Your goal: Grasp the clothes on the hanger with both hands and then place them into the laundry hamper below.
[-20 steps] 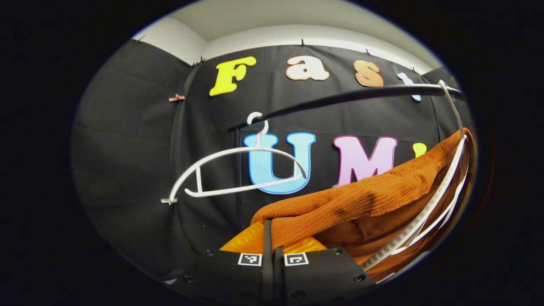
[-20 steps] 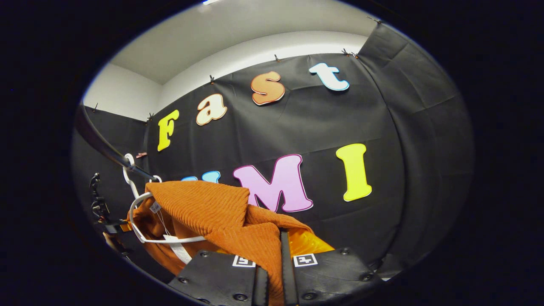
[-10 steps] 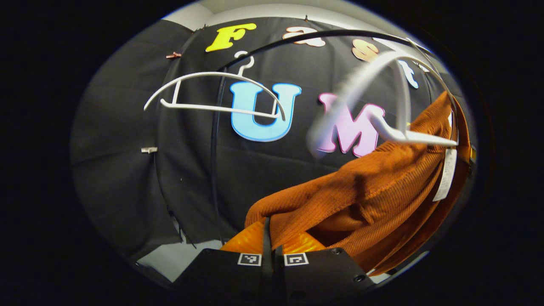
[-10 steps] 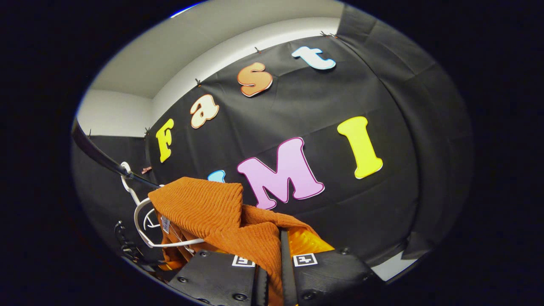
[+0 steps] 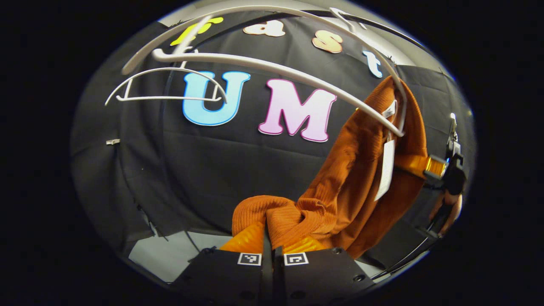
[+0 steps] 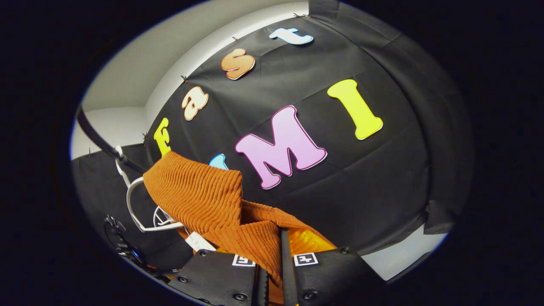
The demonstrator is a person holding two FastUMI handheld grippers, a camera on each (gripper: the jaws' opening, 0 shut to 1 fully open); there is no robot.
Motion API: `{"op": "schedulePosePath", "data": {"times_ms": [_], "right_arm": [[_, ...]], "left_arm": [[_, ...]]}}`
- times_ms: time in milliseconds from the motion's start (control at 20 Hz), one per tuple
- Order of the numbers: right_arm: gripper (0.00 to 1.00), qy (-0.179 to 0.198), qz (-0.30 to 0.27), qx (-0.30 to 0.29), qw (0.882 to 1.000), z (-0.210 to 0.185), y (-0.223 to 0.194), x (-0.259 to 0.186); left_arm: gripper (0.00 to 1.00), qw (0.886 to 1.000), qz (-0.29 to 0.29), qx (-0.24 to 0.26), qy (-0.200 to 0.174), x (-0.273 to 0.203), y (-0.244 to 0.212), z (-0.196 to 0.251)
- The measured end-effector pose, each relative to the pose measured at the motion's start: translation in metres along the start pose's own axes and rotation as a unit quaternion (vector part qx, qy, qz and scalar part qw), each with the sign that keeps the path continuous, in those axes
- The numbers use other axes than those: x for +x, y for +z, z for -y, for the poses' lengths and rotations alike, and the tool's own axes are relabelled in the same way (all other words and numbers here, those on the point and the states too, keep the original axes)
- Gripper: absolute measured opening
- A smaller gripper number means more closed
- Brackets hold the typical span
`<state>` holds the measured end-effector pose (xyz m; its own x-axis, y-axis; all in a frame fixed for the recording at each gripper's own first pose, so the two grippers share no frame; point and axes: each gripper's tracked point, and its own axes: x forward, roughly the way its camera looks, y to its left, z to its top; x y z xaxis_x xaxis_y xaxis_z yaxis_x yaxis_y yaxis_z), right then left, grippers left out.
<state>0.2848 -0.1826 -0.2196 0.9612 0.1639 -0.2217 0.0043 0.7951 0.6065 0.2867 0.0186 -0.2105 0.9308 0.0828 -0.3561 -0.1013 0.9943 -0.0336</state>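
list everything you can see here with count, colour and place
sweater: one, orange ribbed knit, off the left end of its hanger, right shoulder on it, pinched by both claws
tag: one, white, hanging at the sweater's neck
hangers: two, white, on the rail; the near one carries the sweater's right shoulder, the far one is bare
rail: one, black, running overhead
cloth: black, booth wall behind
wall: white, above the cloth
left claw: one, shut on the sweater's left edge
right claw: one, shut on a sweater fold; also seen at the right of the left gripper view
hand: one, holding the right claw
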Motion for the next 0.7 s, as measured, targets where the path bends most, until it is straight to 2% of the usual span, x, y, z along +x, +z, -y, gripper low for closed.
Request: {"op": "schedulePosePath", "data": {"times_ms": [200,300,450,600,650,700], "right_arm": [[0.22,-0.035,0.024,0.073,0.996,0.035,0.008,0.002],[0.23,-0.064,0.013,0.055,0.996,0.051,-0.010,-0.003],[0.22,-0.164,-0.054,0.000,0.985,0.110,-0.054,-0.009],[0.23,-0.161,-0.092,-0.007,0.983,0.104,-0.081,-0.017],[0.14,-0.156,-0.105,-0.022,0.982,0.099,-0.089,-0.016],[0.14,-0.145,-0.114,-0.032,0.982,0.089,-0.093,-0.015]], "left_arm": [[0.05,1.000,0.017,0.018,-0.010,0.000,0.016,0.010],[0.05,0.999,0.022,0.021,-0.009,0.003,0.021,0.010],[0.05,1.000,0.010,0.026,0.001,0.008,0.012,-0.001],[0.05,0.999,-0.010,0.029,0.012,0.004,-0.004,-0.011],[0.05,0.999,-0.016,0.034,0.016,0.001,-0.009,-0.014],[0.05,0.999,-0.020,0.038,0.022,-0.002,-0.014,-0.018]]}}
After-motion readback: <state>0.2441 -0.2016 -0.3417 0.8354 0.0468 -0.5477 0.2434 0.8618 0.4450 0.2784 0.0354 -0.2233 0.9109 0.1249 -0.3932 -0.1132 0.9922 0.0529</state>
